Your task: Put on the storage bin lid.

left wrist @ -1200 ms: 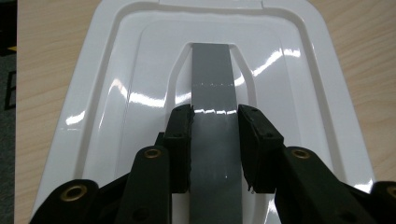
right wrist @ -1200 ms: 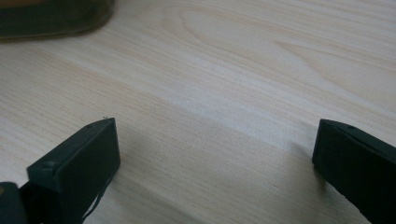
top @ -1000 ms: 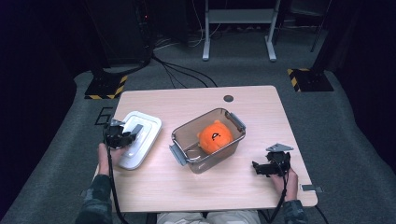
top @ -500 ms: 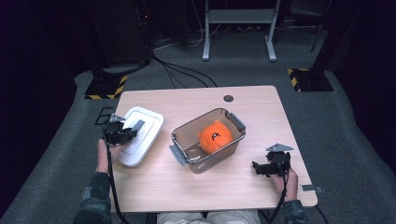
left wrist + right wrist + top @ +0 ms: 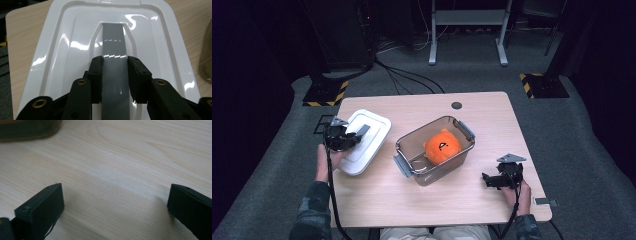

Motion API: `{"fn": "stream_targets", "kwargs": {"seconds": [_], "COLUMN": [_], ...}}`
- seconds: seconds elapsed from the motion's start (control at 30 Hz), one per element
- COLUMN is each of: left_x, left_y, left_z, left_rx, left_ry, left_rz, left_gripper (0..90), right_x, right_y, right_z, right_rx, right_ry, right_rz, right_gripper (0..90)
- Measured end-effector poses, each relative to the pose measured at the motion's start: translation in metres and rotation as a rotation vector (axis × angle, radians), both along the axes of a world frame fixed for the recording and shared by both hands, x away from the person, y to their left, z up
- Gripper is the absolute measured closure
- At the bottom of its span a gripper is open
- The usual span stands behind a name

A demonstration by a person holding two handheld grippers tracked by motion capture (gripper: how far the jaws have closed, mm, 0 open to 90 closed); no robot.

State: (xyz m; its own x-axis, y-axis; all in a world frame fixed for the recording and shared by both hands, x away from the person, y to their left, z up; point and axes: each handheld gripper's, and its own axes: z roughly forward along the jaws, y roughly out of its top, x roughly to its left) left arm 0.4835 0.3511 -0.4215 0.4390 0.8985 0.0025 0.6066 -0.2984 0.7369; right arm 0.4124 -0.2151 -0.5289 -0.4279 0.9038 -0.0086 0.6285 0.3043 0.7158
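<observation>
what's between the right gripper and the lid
The clear bin with the orange toy inside, seen in the high view; the right gripper hovers open.

The lid (image 5: 363, 140) lies under the left gripper (image 5: 114, 72), its handle (image 5: 113, 47) running between the jaws. The bin (image 5: 434, 149) stands right of that gripper, a ball (image 5: 442, 146) in it, probably a toy. The right gripper (image 5: 493, 180) sits right of the bin, over table (image 5: 120, 157).
</observation>
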Motion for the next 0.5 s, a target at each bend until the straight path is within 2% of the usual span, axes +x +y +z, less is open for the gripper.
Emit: {"fn": "stream_targets", "kwargs": {"seconds": [0.5], "left_x": [0.001], "left_y": [-0.014], "left_z": [0.026], "left_rx": [0.014], "left_ry": [-0.022], "left_rz": [-0.058], "left_gripper": [66.4], "right_x": [0.000], "right_y": [0.000], "right_z": [0.000], "right_rx": [0.001], "right_ry": [0.000], "right_rz": [-0.001], "right_gripper": [0.0]}}
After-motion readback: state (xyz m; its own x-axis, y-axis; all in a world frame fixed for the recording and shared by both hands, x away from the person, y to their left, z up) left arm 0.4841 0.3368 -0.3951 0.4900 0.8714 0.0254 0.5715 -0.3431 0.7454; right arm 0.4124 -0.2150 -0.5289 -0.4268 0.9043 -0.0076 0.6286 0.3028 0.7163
